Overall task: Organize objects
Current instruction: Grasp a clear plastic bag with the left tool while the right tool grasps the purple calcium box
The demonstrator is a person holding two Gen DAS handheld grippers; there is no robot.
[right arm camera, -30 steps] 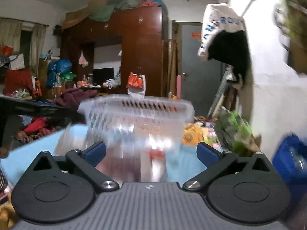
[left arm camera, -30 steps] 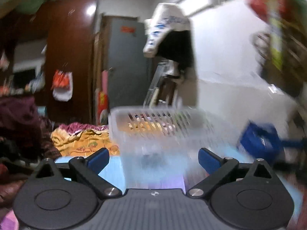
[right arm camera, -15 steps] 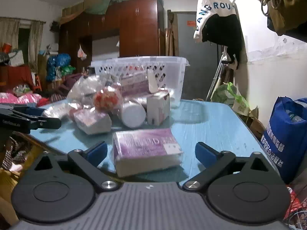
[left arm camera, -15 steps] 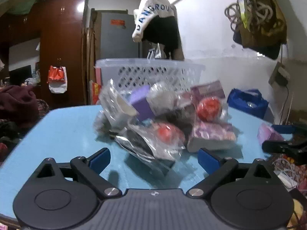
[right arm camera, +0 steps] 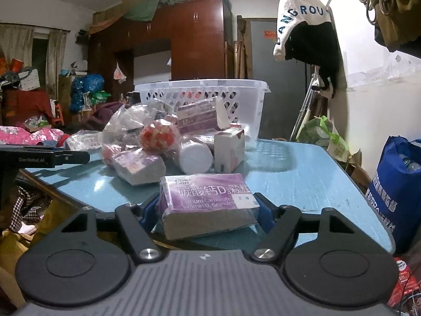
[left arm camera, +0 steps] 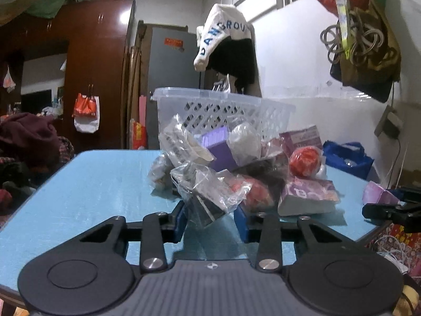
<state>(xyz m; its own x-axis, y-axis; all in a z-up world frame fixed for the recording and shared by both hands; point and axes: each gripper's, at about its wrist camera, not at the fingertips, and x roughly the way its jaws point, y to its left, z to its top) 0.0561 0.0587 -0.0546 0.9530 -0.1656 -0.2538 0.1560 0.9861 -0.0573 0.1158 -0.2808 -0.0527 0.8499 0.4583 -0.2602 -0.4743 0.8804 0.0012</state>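
Desk (right arm camera: 302,179), blue: heap of packets mid-desk, before white basket (right arm camera: 202,97); none visibly sorted yet. Right tongs (right arm camera: 208,208): clenched on purple medicine box (right arm camera: 208,200) at near edge. Left tongs (left arm camera: 210,218): closed on clear bagged packet (left arm camera: 208,192) at heap's front.

Left claw (left arm camera: 210,217) low and level, blue fingers drawn in — right claw (right arm camera: 208,209) likewise, fingers narrowed.
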